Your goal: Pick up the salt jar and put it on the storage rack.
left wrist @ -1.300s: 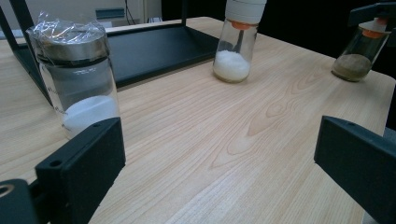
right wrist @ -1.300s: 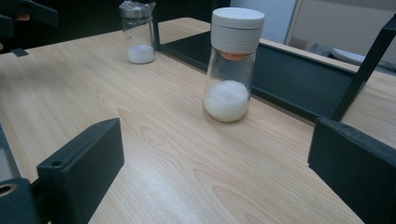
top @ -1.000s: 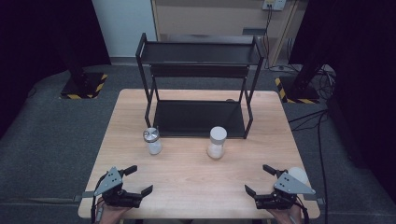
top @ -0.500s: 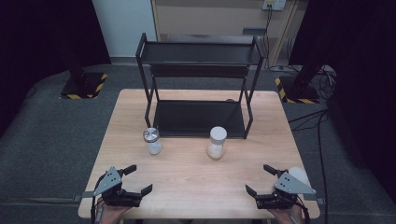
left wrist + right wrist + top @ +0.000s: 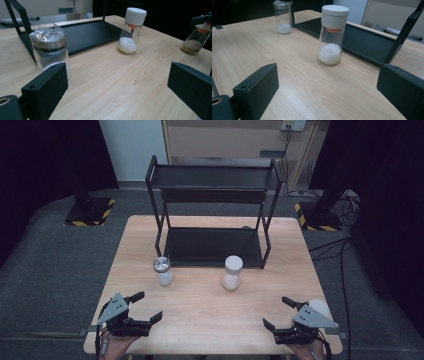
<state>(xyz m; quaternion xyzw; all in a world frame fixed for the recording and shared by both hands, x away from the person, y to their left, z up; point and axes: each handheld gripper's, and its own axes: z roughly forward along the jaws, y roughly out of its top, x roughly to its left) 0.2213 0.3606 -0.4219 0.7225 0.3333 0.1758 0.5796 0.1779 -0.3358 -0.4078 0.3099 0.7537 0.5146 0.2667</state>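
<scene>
Two glass jars stand in front of a black two-tier rack [image 5: 212, 176]. The silver-lidded jar [image 5: 162, 271] holds some white powder and looms close at the left in the left gripper view [image 5: 50, 53]. The white-lidded jar [image 5: 232, 272] also holds white powder and stands nearest in the right gripper view [image 5: 332, 37]. My left gripper [image 5: 148, 306] rests open at the table's near left, its jaws wide apart with nothing between them [image 5: 120, 90]. At the near right my right gripper [image 5: 277, 312] is open and empty too [image 5: 329, 92].
A third jar [image 5: 320, 308] with brownish powder [image 5: 193, 41] stands at the near right table edge, just beside the right gripper. The rack's lower shelf [image 5: 212, 245] lies flat on the wooden table [image 5: 210, 305]. Dark floor and cables surround the table.
</scene>
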